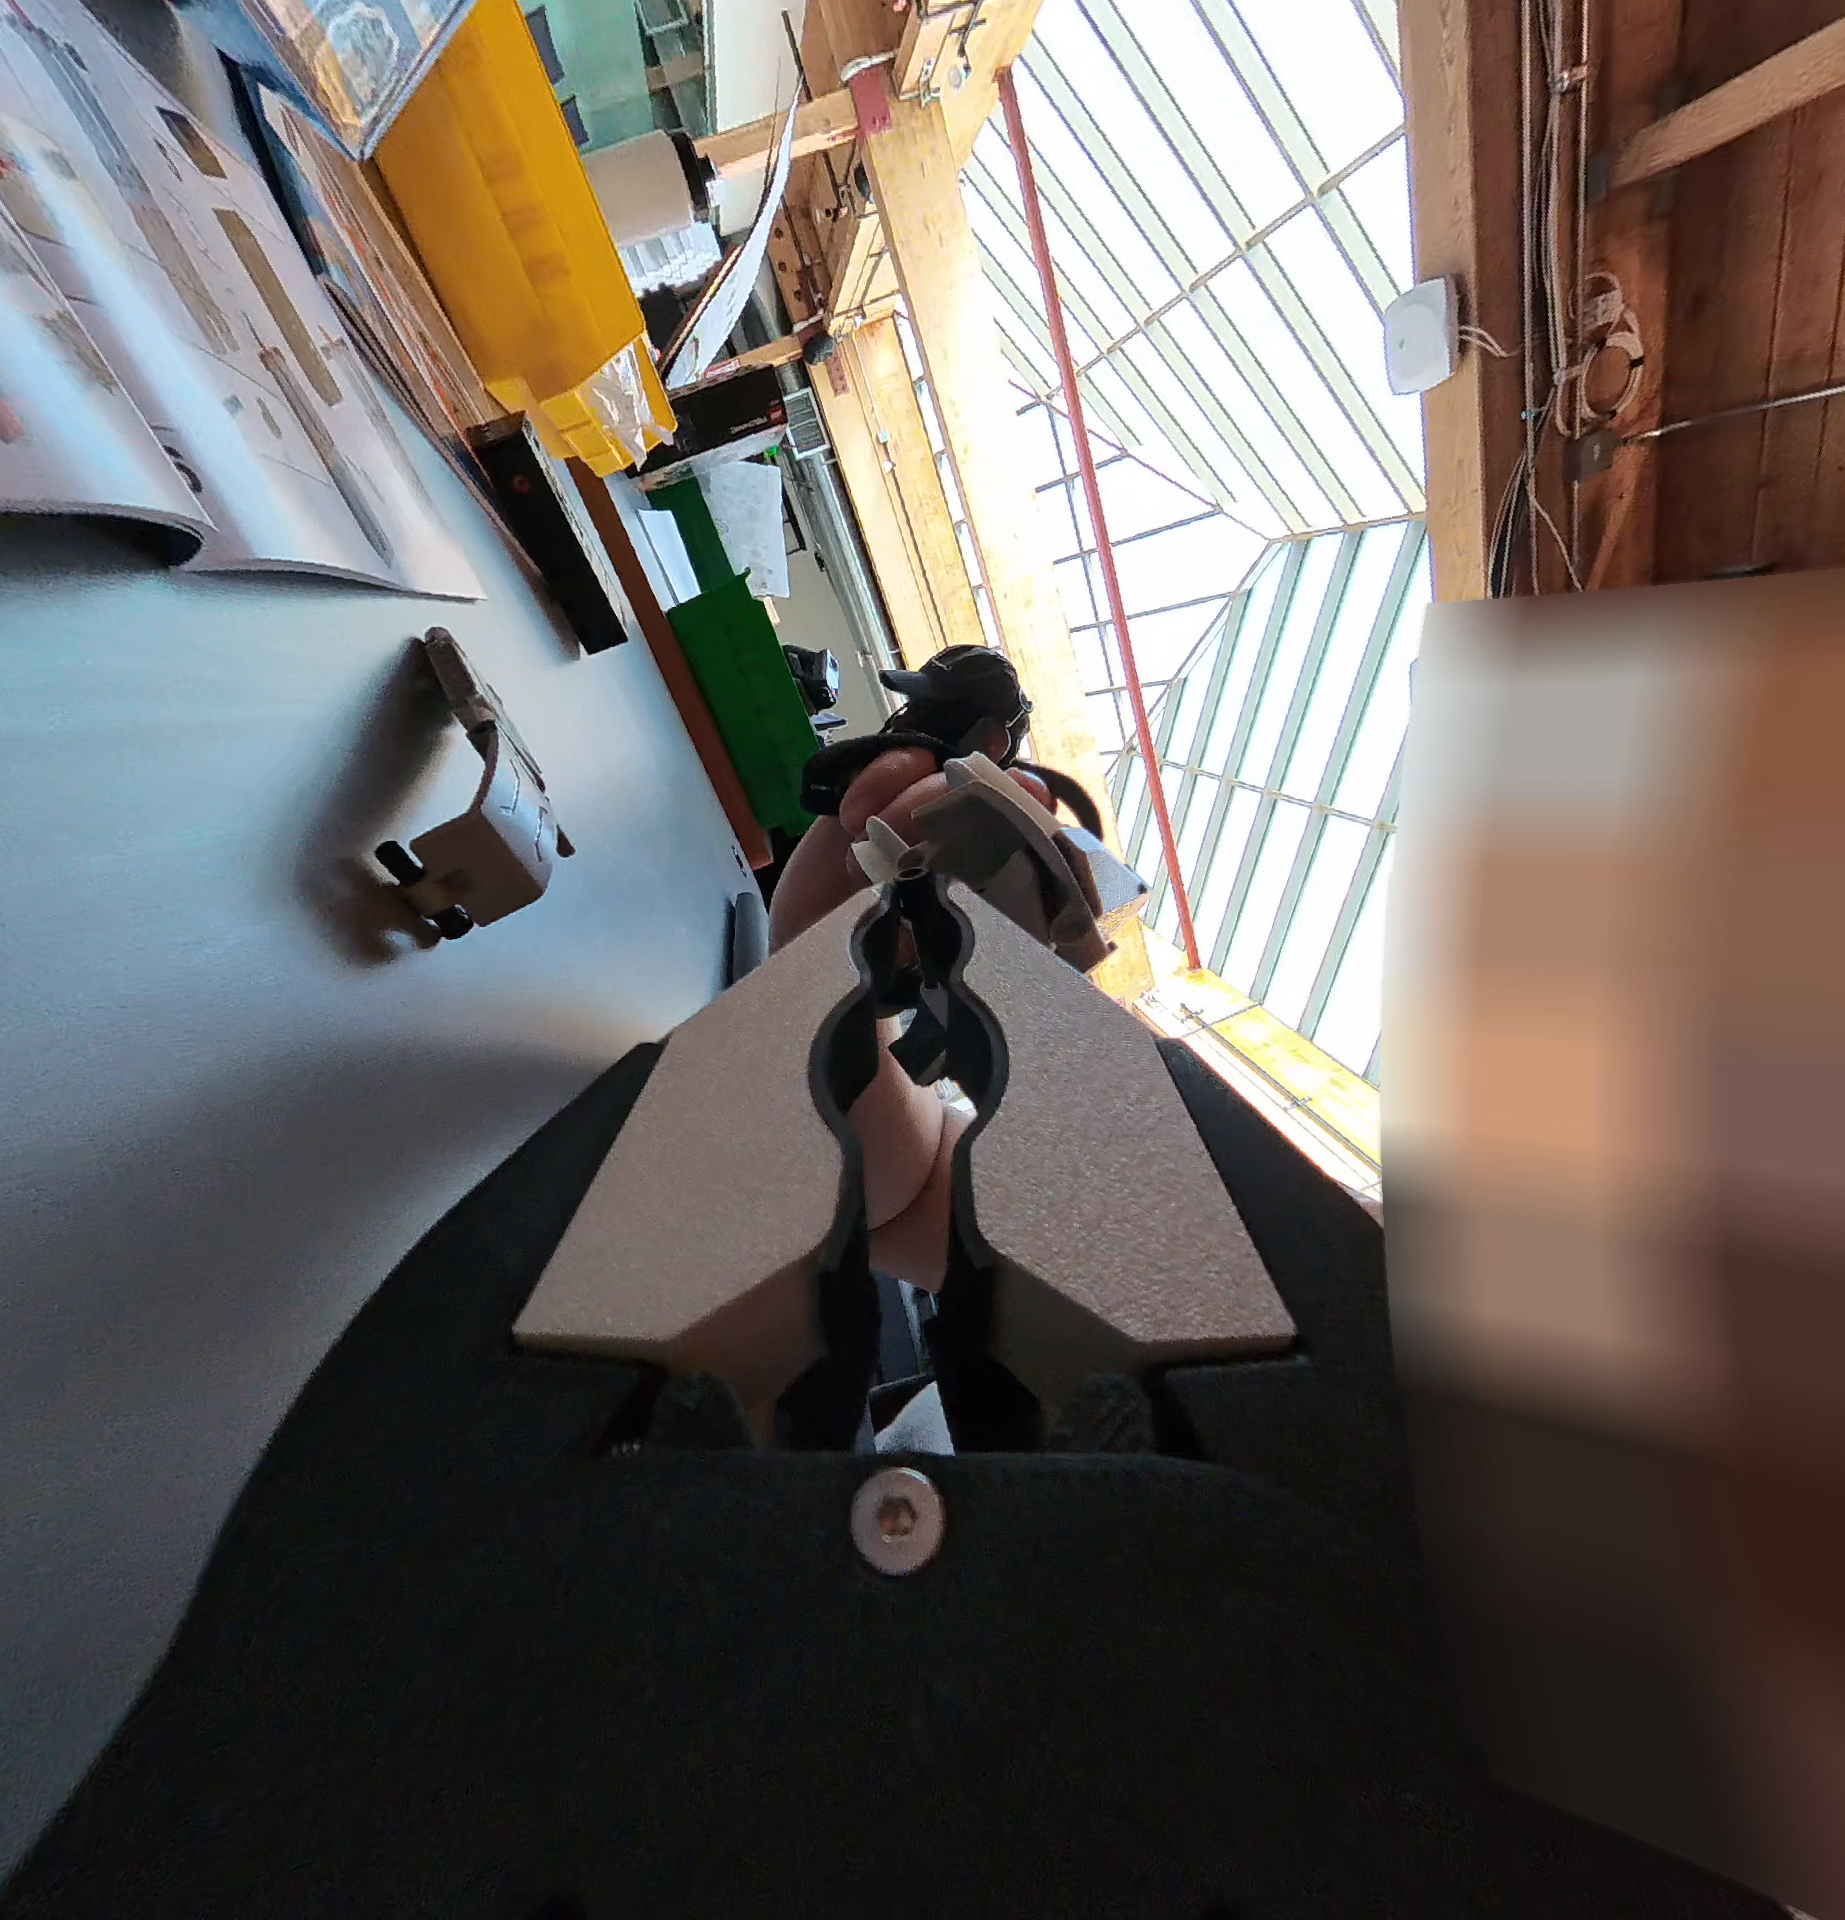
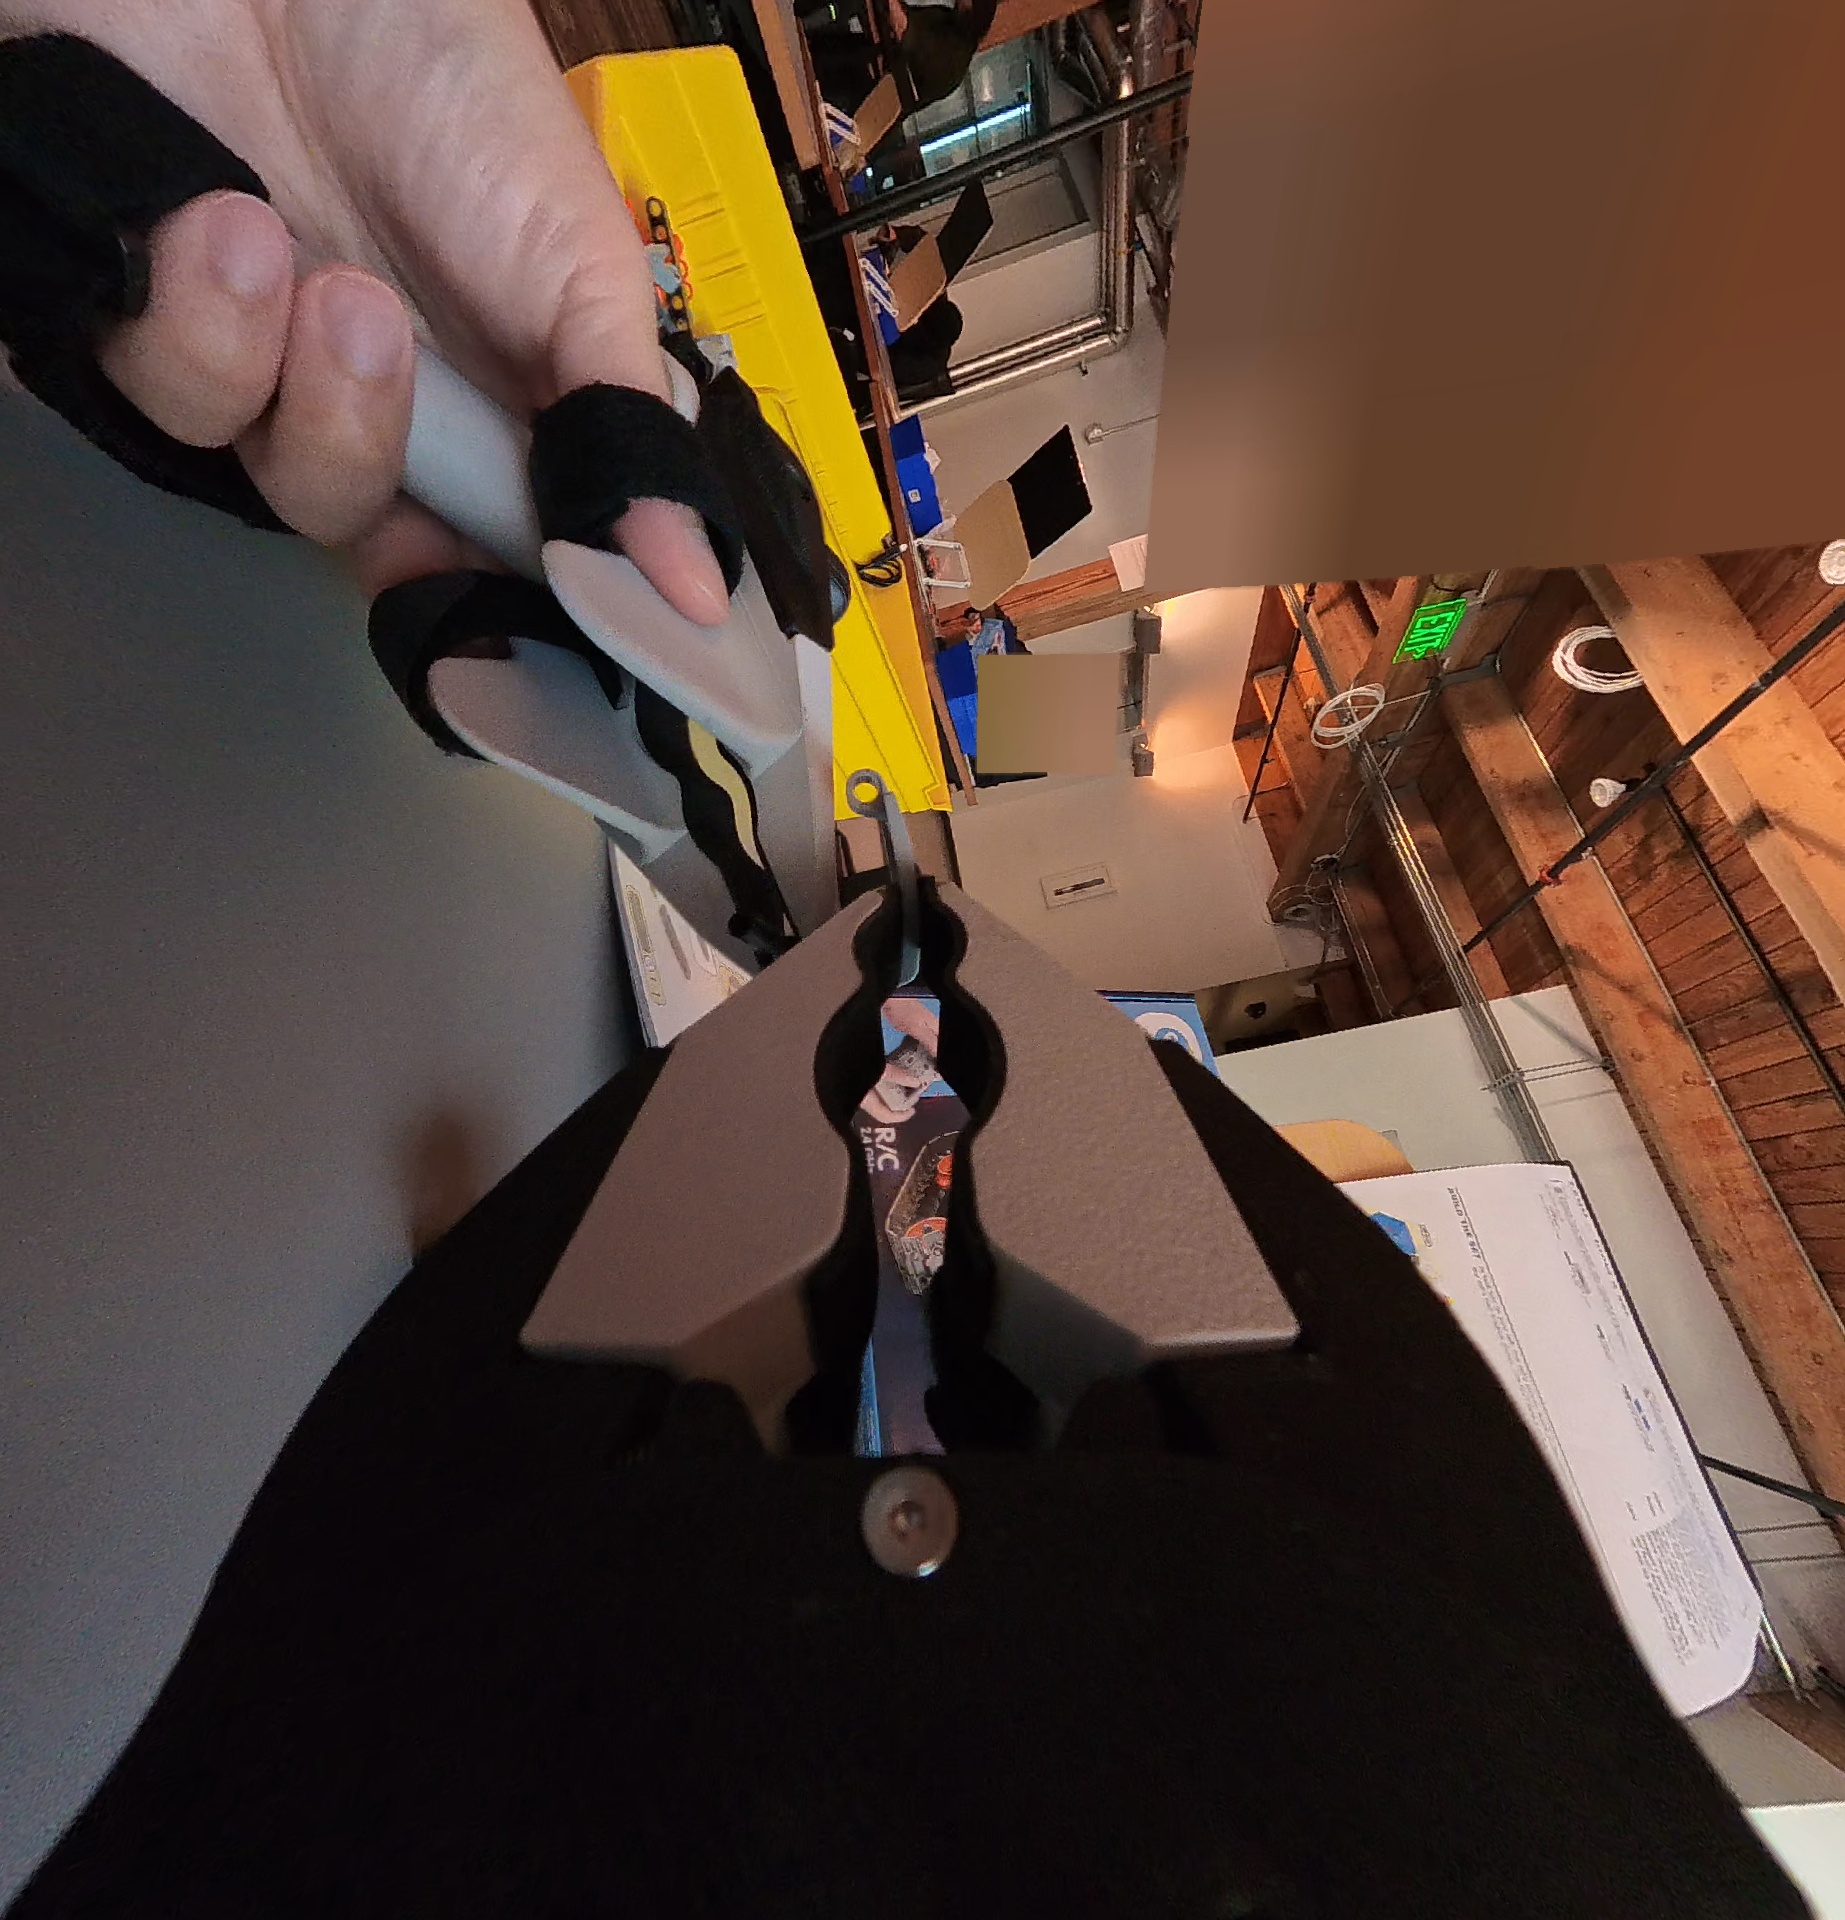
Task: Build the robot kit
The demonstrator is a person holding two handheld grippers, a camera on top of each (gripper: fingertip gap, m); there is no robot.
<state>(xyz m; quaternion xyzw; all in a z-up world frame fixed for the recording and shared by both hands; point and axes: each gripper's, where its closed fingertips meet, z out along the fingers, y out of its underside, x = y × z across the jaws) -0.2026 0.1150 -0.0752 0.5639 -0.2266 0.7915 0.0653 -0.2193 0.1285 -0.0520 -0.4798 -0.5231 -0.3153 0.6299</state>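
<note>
My left gripper [image 1: 910, 906] is shut on a thin black pin [image 1: 916, 940] that sticks out past its tips. Just beyond it a hand holds my right gripper [image 1: 985, 831], with a small light piece [image 1: 880, 844] at its tip close to the pin. In the right wrist view my right gripper [image 2: 900, 914] is shut on a slim grey link [image 2: 882, 831] with a ring at its end. The left gripper [image 2: 679, 717], held by a hand [image 2: 409, 239] in black straps, points in from the upper left, its tip close to the link. Both are held above the table.
A grey toy assembly with black pins [image 1: 482, 810] lies on the grey table [image 1: 170, 1039]. An open instruction booklet [image 1: 170, 343] lies behind it. Yellow bins [image 1: 513, 218] and a green bin [image 1: 746, 686] stand along the table's far edge. A blue box [image 2: 902, 1153] shows behind my right fingers.
</note>
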